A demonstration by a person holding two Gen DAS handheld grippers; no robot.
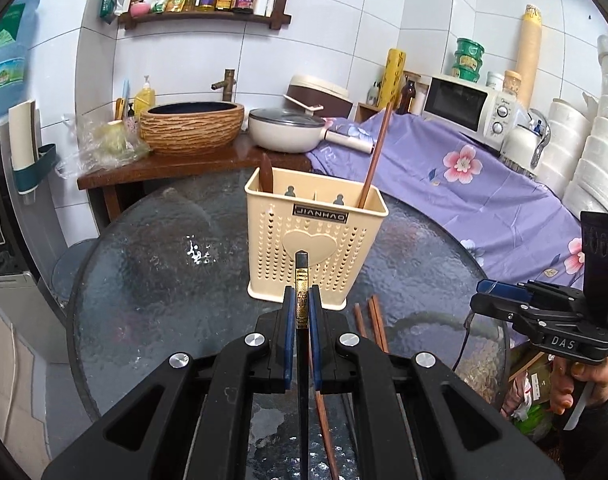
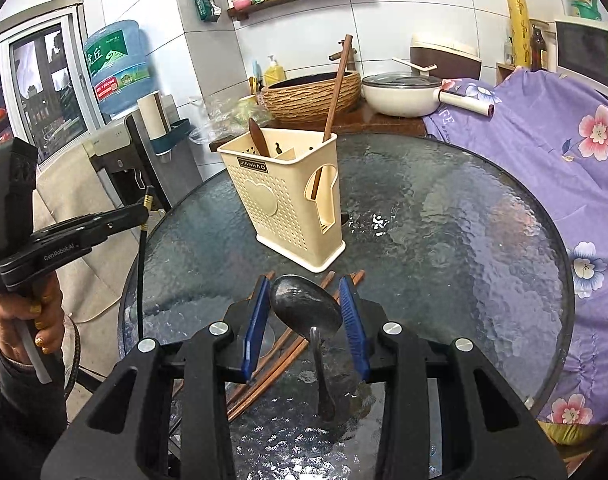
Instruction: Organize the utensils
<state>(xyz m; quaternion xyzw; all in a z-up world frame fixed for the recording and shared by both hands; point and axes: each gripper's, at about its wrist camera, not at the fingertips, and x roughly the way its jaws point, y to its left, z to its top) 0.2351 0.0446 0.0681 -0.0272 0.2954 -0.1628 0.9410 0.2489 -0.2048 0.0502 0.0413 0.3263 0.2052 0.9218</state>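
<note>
Clamping a black chopstick with a gold band (image 1: 302,300) between its blue pads, the left tool (image 1: 302,304) is seen raised over the round dark glass counter (image 1: 151,280). A dark metal spoon (image 2: 306,310) is held by its bowl between the blue pads of the right tool (image 2: 306,316), its handle hanging down toward the camera. The cream perforated plastic utensil holder (image 1: 316,240) stands upright on the counter; a long brown wooden chopstick (image 1: 378,148) leans from its right compartment and a brown wooden spoon handle (image 1: 266,174) sticks out of its left. Several reddish-brown wooden chopsticks (image 2: 279,350) lie loose on the counter, just in front of the holder.
</note>
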